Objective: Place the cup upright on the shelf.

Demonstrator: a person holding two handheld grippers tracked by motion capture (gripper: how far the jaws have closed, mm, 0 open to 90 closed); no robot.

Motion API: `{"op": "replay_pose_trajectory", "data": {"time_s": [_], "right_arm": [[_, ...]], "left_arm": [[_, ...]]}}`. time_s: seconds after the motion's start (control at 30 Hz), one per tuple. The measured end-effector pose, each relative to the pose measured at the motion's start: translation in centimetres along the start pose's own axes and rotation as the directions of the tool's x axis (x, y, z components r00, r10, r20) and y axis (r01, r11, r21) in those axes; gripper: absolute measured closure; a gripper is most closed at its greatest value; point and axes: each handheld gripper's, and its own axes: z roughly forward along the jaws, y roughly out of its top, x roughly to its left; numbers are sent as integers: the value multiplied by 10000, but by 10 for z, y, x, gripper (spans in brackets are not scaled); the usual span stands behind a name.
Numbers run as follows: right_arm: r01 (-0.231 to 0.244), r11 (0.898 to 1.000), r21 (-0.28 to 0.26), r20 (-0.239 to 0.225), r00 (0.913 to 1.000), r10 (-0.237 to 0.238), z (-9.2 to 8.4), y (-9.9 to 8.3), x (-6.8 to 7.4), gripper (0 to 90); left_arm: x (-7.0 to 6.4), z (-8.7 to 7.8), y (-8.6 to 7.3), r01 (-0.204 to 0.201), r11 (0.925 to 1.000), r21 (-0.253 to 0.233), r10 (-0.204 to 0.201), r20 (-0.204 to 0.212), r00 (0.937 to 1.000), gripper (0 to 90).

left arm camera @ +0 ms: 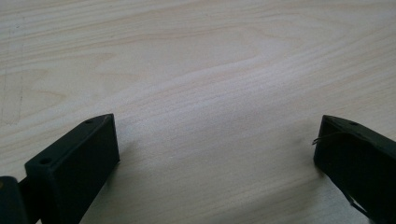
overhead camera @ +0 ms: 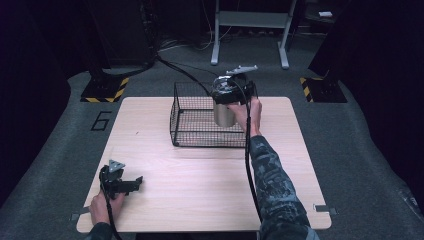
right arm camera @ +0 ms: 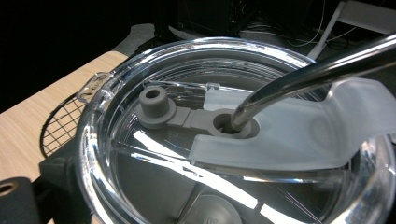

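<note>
Steel tumbler (overhead camera: 223,114) is seen held upright by the right tool (overhead camera: 231,95) over the wire basket (overhead camera: 186,131) at the far edge of the table (overhead camera: 200,190), its base lowered inside the basket's right half; whether it rests on the basket floor cannot be told. The tumbler is gripped at its top, with the clear lid (right arm camera: 140,154) pressed close against the tool in the right gripper view, so the right tool is judged to be closed on the rim, though its jaws are largely hidden. A metal straw (right arm camera: 299,79) is passed through the lid's grey stopper (right arm camera: 187,115).

The left tool (overhead camera: 131,184) is rested near the table's near left corner, its jaws spread wide with nothing between them, bare wood alone lying below in the left gripper view (left arm camera: 215,154).

The tumbler is judged rigid and fairly heavy for its size, with a smooth steel wall that could slip under a light pinch. The plastic lid is likely the weaker part and might pop loose if lifted by alone, so a hold across the rim or upper body is thought safest. The straw could swing or slide out if the cup is tipped.

Faint embossed marks on the lid cannot be read. A large "6" (overhead camera: 101,120) is marked on the floor beside the table's far left corner.
</note>
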Motion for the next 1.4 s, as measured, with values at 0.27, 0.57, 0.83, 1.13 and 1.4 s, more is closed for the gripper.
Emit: {"op": "replay_pose_trajectory", "data": {"time_s": [0.27,0.57,0.83,1.13,1.4], "right_arm": [[-218,9996,183,56,9997,217,19,-6,0,37],[-403,9978,525,92,9992,399,41,-17,1,37],[-664,9946,802,138,9978,655,60,-27,2,37],[-724,9924,995,192,9973,709,74,-34,5,37],[-759,9915,1056,263,9969,735,82,-39,7,37]], "left_arm": [[0,0,0,32,10000,5,-32,23,10000,0],[-1,0,0,85,10000,41,-86,57,9999,0],[0,0,0,69,10000,7,-69,40,10000,0],[-1,1,0,215,9997,-109,-215,28,9998,0],[-1,1,0,215,9997,-107,-215,23,9998,0]]}}
